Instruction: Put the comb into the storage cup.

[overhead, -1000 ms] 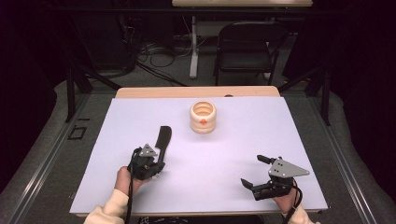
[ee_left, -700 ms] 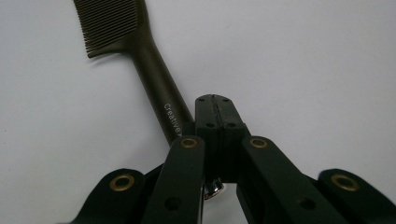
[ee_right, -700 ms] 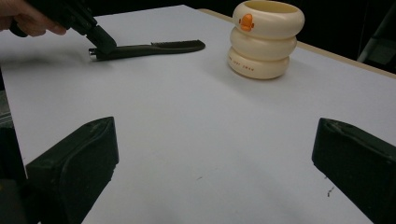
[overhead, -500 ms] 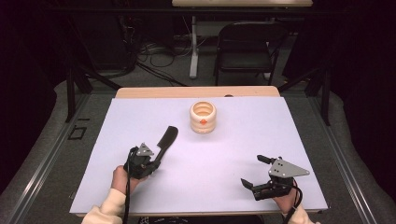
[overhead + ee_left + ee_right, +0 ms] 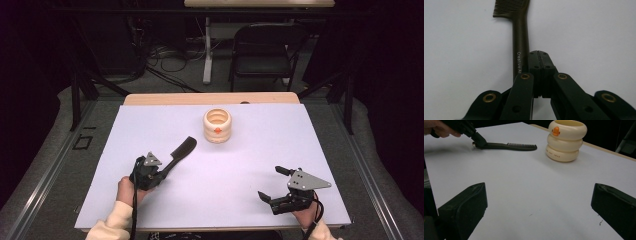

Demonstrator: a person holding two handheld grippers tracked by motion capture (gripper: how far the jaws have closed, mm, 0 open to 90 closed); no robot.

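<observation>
High view: the left gripper [image 5: 161, 171] lies low on the left part of the white desk [image 5: 260, 150], its fingers pressed together at the handle end of a dark comb [image 5: 181, 150]. The comb lies flat and slants up and to the right, its toothed end toward a cream cup [image 5: 218, 126] that stands upright near the far middle of the desk, well apart from the comb. The right gripper [image 5: 272, 184] rests near the front right edge with its fingers spread wide and nothing between them.

Left gripper view: the two fingers [image 5: 534, 65] meet with no gap. The comb handle [image 5: 521, 45] runs alongside them on the left, touching the left finger; whether it is clamped cannot be told. The teeth sit at the top edge.

Right gripper view: the two fingers [image 5: 464, 207] stand far apart at the lower corners, with bare desk between them. Farther off, the left gripper [image 5: 477, 141] touches the comb's handle end, the comb lies flat, and the cup, three stacked rings with an orange mark, stands to its right.
</observation>
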